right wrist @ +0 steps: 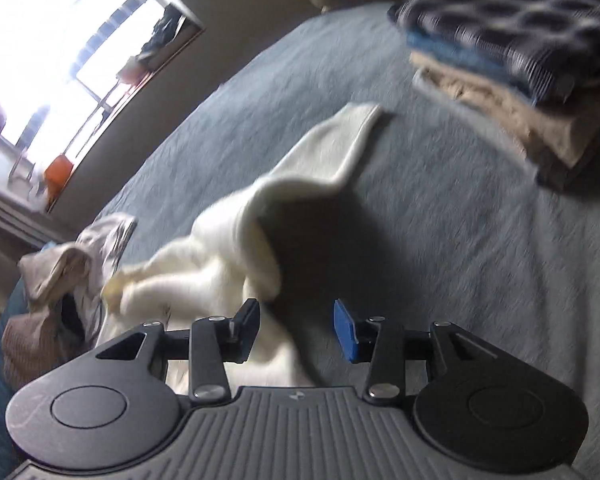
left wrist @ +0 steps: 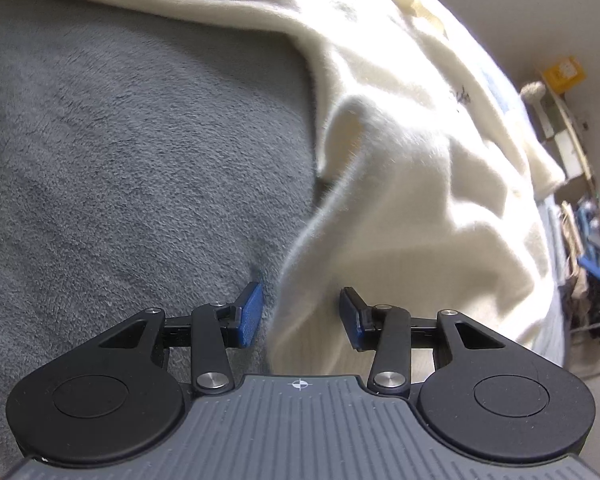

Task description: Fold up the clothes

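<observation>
One folded stack (right wrist: 512, 60) (right view only)

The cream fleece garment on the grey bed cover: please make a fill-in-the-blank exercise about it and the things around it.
1. The cream fleece garment lies on a bed cover of ____ colour.
2. A fold of it hangs between the ____ gripper.
3. The pile of folded clothes has a ____ patterned piece on top.

Missing words: grey; left; checked
</observation>
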The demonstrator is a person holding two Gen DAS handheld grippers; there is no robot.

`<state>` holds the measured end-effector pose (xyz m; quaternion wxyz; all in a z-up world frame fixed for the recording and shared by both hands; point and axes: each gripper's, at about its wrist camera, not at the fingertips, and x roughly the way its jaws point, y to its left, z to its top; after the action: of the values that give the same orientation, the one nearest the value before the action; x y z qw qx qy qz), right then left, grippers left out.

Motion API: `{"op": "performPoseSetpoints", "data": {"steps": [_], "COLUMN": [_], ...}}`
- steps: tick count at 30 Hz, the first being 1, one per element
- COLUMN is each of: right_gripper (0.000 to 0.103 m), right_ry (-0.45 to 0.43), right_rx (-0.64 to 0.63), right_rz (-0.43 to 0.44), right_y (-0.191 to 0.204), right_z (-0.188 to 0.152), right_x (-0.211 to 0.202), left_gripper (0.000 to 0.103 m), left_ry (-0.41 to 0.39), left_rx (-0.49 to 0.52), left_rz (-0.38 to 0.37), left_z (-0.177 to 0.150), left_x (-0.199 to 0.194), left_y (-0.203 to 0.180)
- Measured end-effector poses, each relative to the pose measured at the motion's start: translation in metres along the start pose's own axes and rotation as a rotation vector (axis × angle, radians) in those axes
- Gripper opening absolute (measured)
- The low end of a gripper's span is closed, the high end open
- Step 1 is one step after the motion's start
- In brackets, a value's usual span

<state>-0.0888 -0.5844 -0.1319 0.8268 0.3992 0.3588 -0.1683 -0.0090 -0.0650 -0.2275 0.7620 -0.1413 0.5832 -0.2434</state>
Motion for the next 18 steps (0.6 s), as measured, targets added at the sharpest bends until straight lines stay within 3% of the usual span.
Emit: {"op": "performPoseSetpoints", "data": {"steps": [3, 5, 12, 14, 18], "right_gripper": [0.044, 0.044, 0.052, 0.054, 0.061], "right_ry": [0.121, 0.162, 0.138, 0.161, 0.236], "right_rx": [-0.228, -0.459, -1.233, -1.399, -1.620], "right_rz": [0.103, 0.171, 0.388, 0.423, 0.439], "right_y": [0.057, 0.117, 0.326, 0.368, 0.416], "right_z": [-0.028, -0.050, -0.155, -0.191, -0.255], "right_x": [0.020, 0.031, 0.076, 0.095, 0.139], "left_gripper": [0.040, 0.037, 0.036, 0.036, 0.036], "left_ry": [0.011, 0.019, 0.037, 0.040, 0.042], "left_rx": [0.038, 0.038, 0.010, -0.001, -0.021], "left_rz": [0.027, 0.036, 0.055, 0.050, 0.026], "left_z": [-0.002, 0.001, -0.001, -0.001, -0.001], "left_x": [0.000, 0.003, 0.009, 0.011, 0.014], "left_y": [-0.010, -0.003, -0.005, -0.004, 0.002]}}
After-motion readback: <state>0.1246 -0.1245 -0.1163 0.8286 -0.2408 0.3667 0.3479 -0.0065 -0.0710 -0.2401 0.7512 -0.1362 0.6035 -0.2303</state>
